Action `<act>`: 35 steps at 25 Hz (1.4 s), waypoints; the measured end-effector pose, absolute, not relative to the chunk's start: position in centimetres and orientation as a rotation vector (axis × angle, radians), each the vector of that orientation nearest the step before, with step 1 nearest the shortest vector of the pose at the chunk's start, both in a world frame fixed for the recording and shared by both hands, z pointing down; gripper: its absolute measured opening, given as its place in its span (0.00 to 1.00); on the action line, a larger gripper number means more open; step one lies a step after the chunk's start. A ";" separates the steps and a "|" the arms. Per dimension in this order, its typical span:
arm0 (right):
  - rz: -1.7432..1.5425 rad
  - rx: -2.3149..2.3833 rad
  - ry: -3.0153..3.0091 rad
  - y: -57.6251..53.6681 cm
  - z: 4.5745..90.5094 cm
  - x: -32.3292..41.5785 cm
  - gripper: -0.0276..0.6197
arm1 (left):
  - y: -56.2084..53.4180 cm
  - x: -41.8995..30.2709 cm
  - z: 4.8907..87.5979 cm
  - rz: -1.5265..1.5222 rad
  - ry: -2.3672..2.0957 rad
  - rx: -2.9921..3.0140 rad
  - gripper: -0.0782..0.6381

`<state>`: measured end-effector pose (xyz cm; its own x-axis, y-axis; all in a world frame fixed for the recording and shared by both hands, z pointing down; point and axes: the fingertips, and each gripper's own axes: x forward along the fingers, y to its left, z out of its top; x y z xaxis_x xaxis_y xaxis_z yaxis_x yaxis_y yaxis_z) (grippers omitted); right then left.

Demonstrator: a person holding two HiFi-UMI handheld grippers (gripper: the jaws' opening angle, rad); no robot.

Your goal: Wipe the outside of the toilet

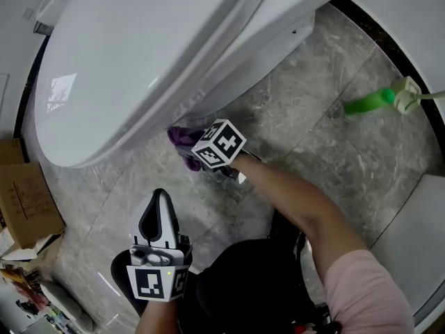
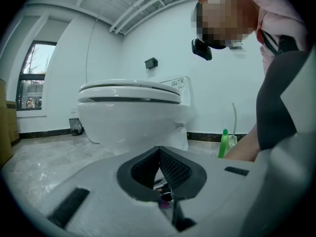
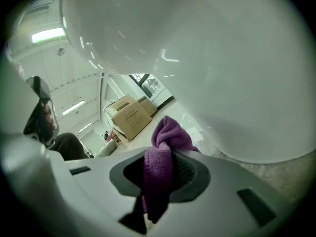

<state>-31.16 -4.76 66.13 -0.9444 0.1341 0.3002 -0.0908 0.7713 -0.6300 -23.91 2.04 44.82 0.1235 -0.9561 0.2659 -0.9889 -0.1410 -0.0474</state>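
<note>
**Wipe under way low on the bowl; how much is left cannot be read**

At the far left, cardboard boxes (image 1: 24,200) sit on the grey marble floor (image 1: 313,82), clear of the work.

The left hand-held gripper (image 1: 158,195) hangs low and near the person, well apart from the toilet. Its jaws are closed tip to tip with nothing between them. It plays no part in the wipe right now.

The toilet (image 1: 139,68) fills the upper left of the head view, standing on the floor with its lid down. The shell is white and glossy, with window light reflecting off the lid. I see no marks, streaks or wet film on any of it, so wiped and unwiped areas cannot be told apart.

Just right of centre, the right hand-held gripper (image 3: 163,154) is clamped on a bunched purple cloth (image 3: 168,132). The cloth's free end pokes out past the jaws. The head view puts the cloth against the bowl's lower side, under the seat rim, though actual contact is hard to confirm. The right gripper view shows the curved porcelain close above it.

My reading is that the task is mid-way: 1 low patch of the bowl's side is being worked. The lid top, the far side and the base probably remain to be done.

At the right, a green bottle (image 1: 368,101) lies on the floor, well apart from the toilet.
</note>
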 end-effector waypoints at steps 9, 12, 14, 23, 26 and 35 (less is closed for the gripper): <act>0.829 0.018 -2.701 -3.8 58.6 -22.5 0.17 | 0.2 -19.0 42.1 0.146 -1.804 2.424 0.12; 0.740 0.134 -2.714 -5.1 54.9 -17.1 0.17 | -1.6 -16.3 40.1 0.092 -1.757 2.487 0.12; 0.692 0.224 -2.732 -5.9 51.9 -14.3 0.17 | -2.6 -14.8 37.6 0.053 -1.731 2.549 0.12; 0.364 0.793 -2.878 -10.6 35.0 -3.8 0.17 | -7.7 -11.1 25.8 -0.187 -1.708 2.764 0.12; 0.248 1.052 -2.910 -12.0 29.8 -1.5 0.17 | -9.7 -10.5 22.6 -0.227 -1.717 2.802 0.12; 0.112 1.463 -2.798 -13.5 26.7 1.5 0.18 | -12.4 -10.4 20.4 -0.189 -1.818 2.780 0.12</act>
<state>1.53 -13.51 26.73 -0.5712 -0.8206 0.0171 -0.8194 0.5688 -0.0712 -10.38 -12.40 20.44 0.4017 -0.8948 -0.1950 -0.9158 -0.3909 -0.0924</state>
